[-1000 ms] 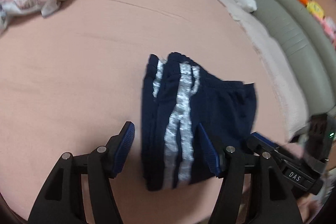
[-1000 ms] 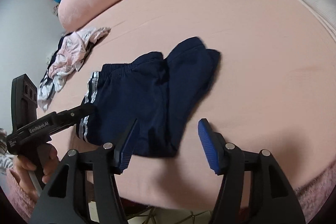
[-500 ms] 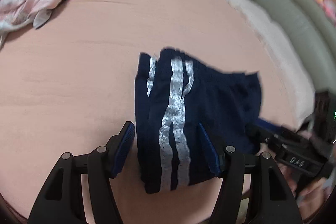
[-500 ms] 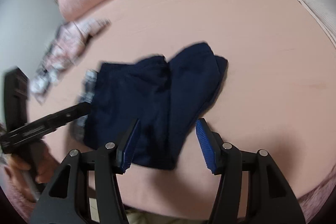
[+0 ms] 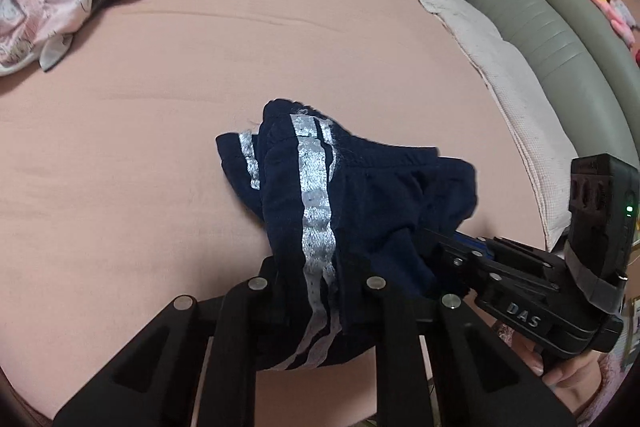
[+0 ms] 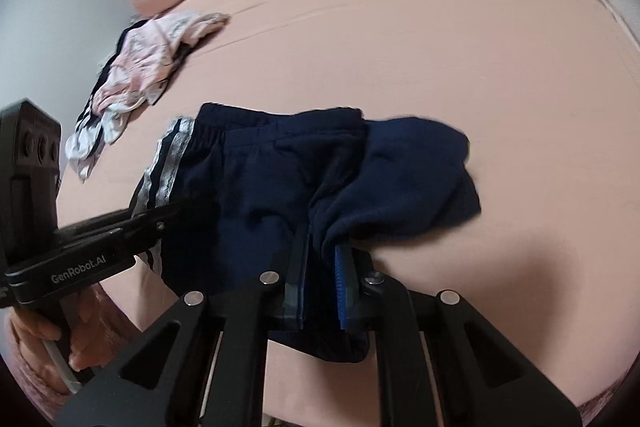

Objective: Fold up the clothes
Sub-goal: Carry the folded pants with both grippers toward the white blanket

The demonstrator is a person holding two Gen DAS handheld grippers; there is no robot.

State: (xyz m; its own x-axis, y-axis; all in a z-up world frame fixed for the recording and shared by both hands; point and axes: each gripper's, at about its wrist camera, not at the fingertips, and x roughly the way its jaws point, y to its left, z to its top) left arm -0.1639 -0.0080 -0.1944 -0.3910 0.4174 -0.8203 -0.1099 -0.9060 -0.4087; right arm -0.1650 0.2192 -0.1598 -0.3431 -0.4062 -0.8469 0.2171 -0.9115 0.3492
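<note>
Navy shorts (image 5: 360,195) lie bunched near the bed's (image 5: 160,107) front edge, both the left gripper (image 5: 316,291) and right gripper (image 6: 322,267) pinching the fabric between their fingers.

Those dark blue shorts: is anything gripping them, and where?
Yes, both. The left gripper pinches the navy shorts at the silver-striped side; the right gripper pinches the plain near edge.

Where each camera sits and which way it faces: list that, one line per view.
Left wrist: on the left gripper, looking across the bed; its fingers clamp the navy shorts at the striped edge; right gripper enters from the right.
Right wrist: on the right gripper, fingers pinching the plain edge; left gripper enters from the left.
Shared: shorts, bed, pink clothes pile.
</note>
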